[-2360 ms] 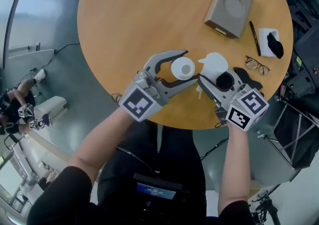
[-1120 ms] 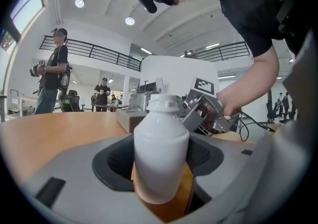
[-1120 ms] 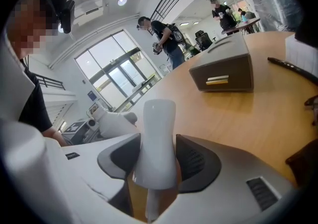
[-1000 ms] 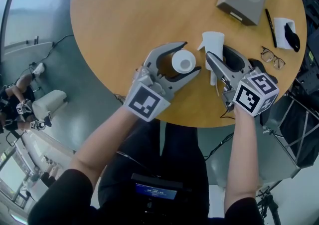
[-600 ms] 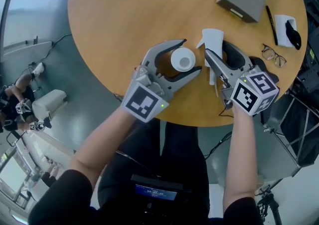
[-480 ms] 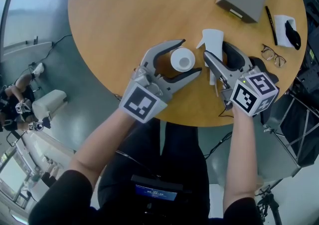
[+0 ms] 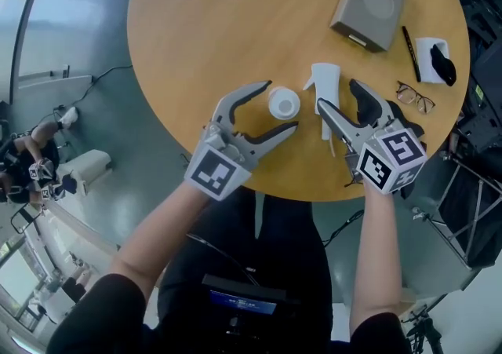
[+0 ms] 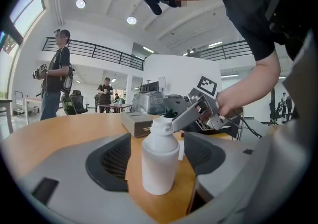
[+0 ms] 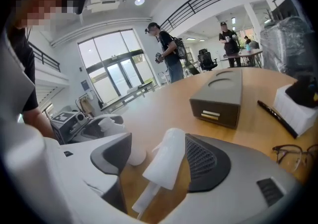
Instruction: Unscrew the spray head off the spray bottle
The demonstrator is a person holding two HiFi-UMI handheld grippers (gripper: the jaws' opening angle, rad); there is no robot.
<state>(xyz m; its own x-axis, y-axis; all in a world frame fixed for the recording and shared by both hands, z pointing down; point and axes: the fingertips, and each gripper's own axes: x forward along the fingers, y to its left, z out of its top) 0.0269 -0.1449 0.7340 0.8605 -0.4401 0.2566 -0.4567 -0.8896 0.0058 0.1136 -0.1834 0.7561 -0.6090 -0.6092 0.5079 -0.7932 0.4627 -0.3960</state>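
White bottle [image 7: 284, 102] stands upright on the wooden table [image 7: 204, 31] with its neck bare. Its spray head [image 7: 324, 79] lies just beside it, tube trailing toward the person, so the unscrewing looks finished. The left gripper [image 7: 280, 107] has just been spreading its jaws, and they stand wide with the bottle between them, untouched. The right gripper [image 7: 337, 96] has likewise just been opening and stands wide about the spray head, not pinching it. Best now to back both away cleanly, without toppling the bottle or snagging the tube.

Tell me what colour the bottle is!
White all over; the bottle shows best in the left gripper view.
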